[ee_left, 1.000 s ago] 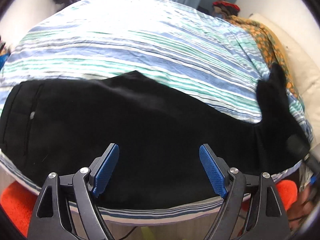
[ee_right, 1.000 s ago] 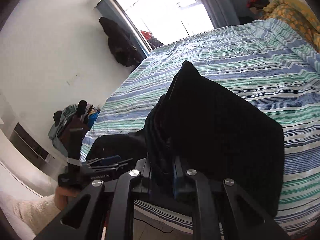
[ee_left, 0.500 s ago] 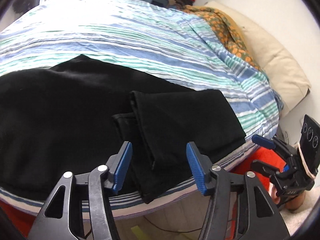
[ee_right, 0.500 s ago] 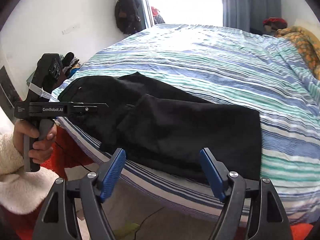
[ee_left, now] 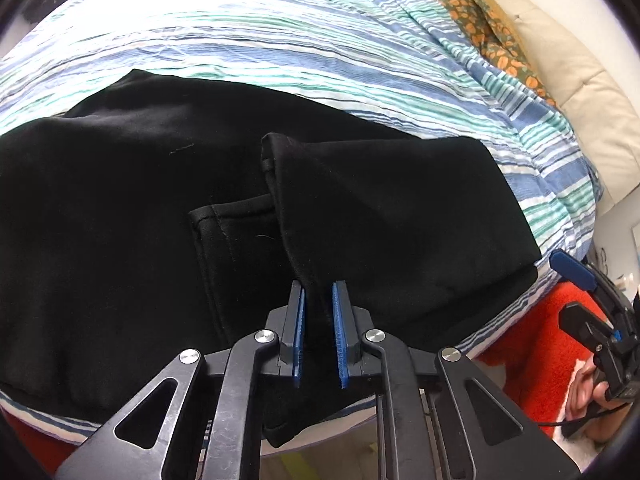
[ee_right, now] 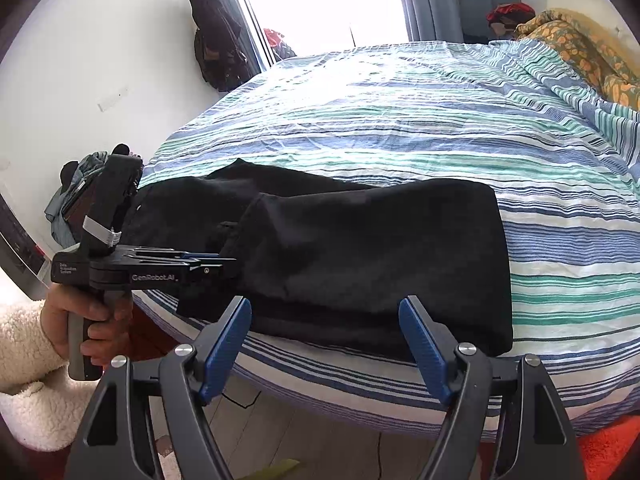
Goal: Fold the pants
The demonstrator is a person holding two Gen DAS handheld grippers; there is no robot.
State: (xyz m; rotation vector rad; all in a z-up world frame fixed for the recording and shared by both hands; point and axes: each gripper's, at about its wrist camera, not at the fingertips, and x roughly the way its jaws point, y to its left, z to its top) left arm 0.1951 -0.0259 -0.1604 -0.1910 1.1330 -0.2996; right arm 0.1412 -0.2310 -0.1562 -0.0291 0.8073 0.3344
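Now the black pants (ee_left: 160,208) lie across the near edge of a bed covered by a striped duvet (ee_left: 280,40) in blue, green and white, with the leg end folded back over the rest so that a doubled layer sits on the right-hand part of the garment. In the left wrist view the left gripper (ee_left: 319,320) points steeply down at the near edge of that folded layer; its jaws have just been closing and now stand almost together, with a ridge of the black cloth running down between the blue pads (ee_left: 298,320), so it is clamped on the pants at the hem of the fold. A stitched hem of the lower layer shows just left of that ridge. In the right wrist view the right gripper (ee_right: 326,344) hangs over the bed's edge, near the folded cloth but apart from it; its jaws have opened within the last second and stand wide with nothing between them, the striped cover and the floor showing in the gap. The same view shows the left gripper from the side, held by a hand (ee_right: 84,328) in a fleecy cream sleeve (ee_right: 24,360), its tip buried in the black fabric. An orange patterned blanket (ee_left: 480,12) and a cream pillow (ee_left: 580,92) lie at the far right of the bed.
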